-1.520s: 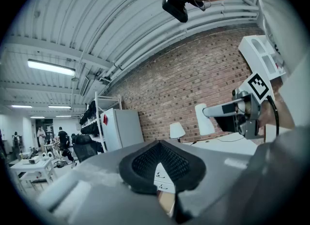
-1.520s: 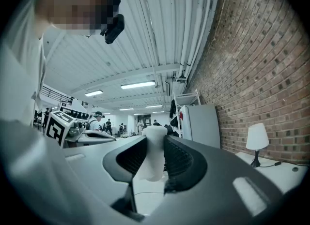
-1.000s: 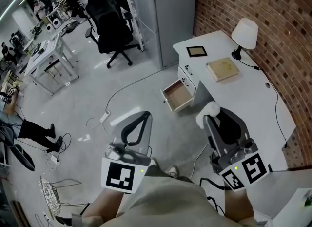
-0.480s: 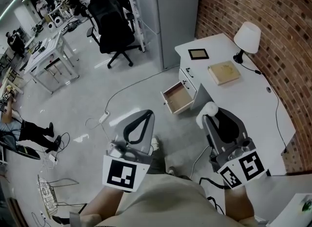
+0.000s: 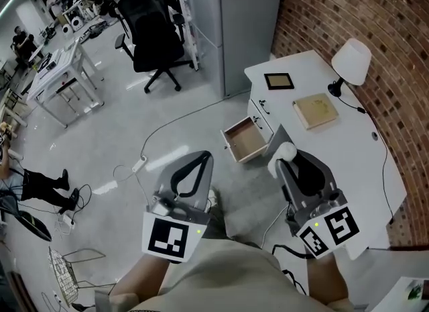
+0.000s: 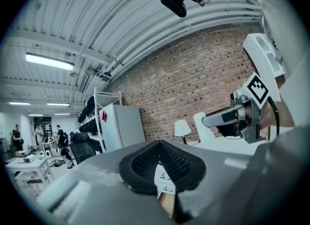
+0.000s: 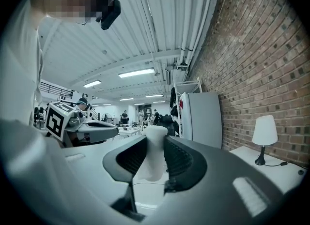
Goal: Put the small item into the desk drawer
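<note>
The right tool [image 5: 289, 163] is closed on a small white rounded lump [image 5: 284, 151]. The lump sticks up between the two dark jaws at the tip. The jaws stand quite wide because the lump fills the gap. The left tool [image 5: 196, 159] has its jaws pressed together at the tip, and nothing is in it.

The lump is just right of the middle of the head view. The open wooden drawer [image 5: 246, 139] is a little up and to the left of it in the frame. The drawer pokes out of the white counter [image 5: 348, 146], which fills the right side next to the red brick wall [image 5: 375, 15]. A white lamp [image 5: 353, 62] and a tan square board [image 5: 317, 111] sit on the counter at the upper right.

A second ago the drawer and the lamp were higher in the frame. Now they have slid down, and the drawer is nearer to the tip of the right tool. Both tools look the same as before, and the lump has not slipped.

I think the person is walking up to the counter with the lump. The drawer is already open, so it needs no pull. The lump is not over the drawer yet. The right tool must reach over it and let go.
</note>
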Motion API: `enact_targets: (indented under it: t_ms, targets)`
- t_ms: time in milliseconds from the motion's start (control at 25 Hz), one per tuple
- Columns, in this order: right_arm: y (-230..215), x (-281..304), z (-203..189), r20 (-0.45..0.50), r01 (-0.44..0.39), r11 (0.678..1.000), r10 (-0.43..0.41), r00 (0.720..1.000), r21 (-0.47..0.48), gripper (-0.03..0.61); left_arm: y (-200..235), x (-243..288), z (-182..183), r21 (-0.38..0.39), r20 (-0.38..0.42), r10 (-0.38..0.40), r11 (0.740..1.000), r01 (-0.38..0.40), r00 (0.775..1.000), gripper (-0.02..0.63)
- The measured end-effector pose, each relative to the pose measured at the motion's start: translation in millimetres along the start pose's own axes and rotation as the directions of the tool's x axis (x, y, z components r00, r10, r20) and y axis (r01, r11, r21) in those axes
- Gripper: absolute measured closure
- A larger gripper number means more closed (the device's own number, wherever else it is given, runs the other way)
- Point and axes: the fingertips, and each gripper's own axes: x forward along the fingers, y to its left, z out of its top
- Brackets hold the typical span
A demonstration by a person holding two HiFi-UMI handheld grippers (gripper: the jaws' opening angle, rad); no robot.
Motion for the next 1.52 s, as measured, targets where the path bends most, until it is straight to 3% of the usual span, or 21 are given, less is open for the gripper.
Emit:
enact_targets:
  t_ms: [440, 800, 960, 1160, 1520]
  targets:
    - [-46.7, 146.0, -22.4, -0.119, 0.058, 0.998, -0.055, 0.991, 0.023, 0.46, 108.8, 103.9, -38.3, -0.059, -0.058, -0.052, 0.997, 0.048, 0.997, 0.611]
    - [-94.0, 257.0, -65.4, -0.232, 0.133, 0.99, -0.118, 0.965, 0.053, 0.46, 185.1, 191.3, -87.7, -0.085, -0.111, -0.115, 0.991, 0.106, 0.987, 0.611]
    - [-116.0, 287.0, -92.3, -0.294, 0.158, 0.985, -0.129, 0.947, 0.077, 0.46, 204.8, 217.6, -115.3, -0.041, -0.156, -0.139, 0.99, 0.134, 0.978, 0.611]
    - [-147.4, 314.0, -137.2, -0.382, 0.17, 0.981, -0.123, 0.916, 0.091, 0.46, 211.8, 246.9, -150.8, -0.07, -0.213, -0.135, 0.99, 0.122, 0.968, 0.611]
    - [-203.6, 363.3, -244.9, -0.537, 0.121, 0.984, -0.034, 0.843, 0.129, 0.46, 216.8, 309.9, -226.4, -0.163, -0.332, -0.058, 0.987, 0.003, 0.941, 0.611]
